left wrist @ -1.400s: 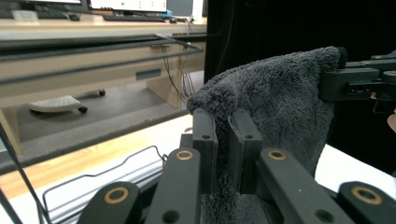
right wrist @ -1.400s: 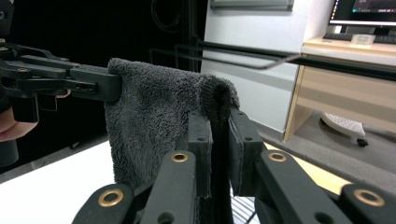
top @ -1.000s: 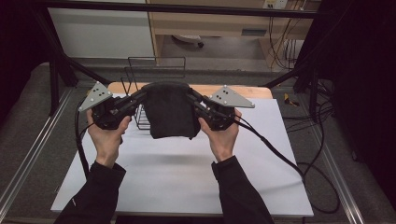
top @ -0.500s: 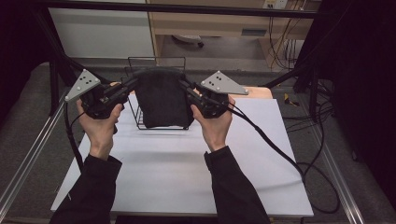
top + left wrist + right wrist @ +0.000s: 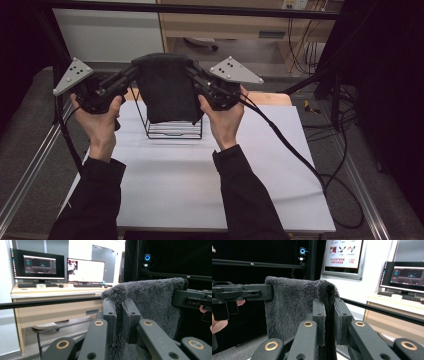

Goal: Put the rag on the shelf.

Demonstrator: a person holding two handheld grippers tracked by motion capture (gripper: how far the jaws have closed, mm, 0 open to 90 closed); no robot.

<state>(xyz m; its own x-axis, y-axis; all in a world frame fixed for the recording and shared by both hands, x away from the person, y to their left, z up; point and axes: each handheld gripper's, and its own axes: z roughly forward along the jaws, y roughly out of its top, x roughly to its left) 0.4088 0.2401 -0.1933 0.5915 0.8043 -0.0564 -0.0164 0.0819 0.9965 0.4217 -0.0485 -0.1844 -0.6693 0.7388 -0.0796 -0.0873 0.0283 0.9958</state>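
Dark towel (image 5: 167, 90) hanging between left hand-held gripper (image 5: 131, 75) and right hand-held gripper (image 5: 192, 74), both clenched on its corners, wire rack (image 5: 175, 129) partly hidden.

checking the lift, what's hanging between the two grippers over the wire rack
A dark towel spans between the left gripper and right gripper, each shut on a top corner, above the wire rack in the high view.

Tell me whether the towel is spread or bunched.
Spread: the dark towel hangs flat between the left gripper and right gripper, each clamping a top corner.
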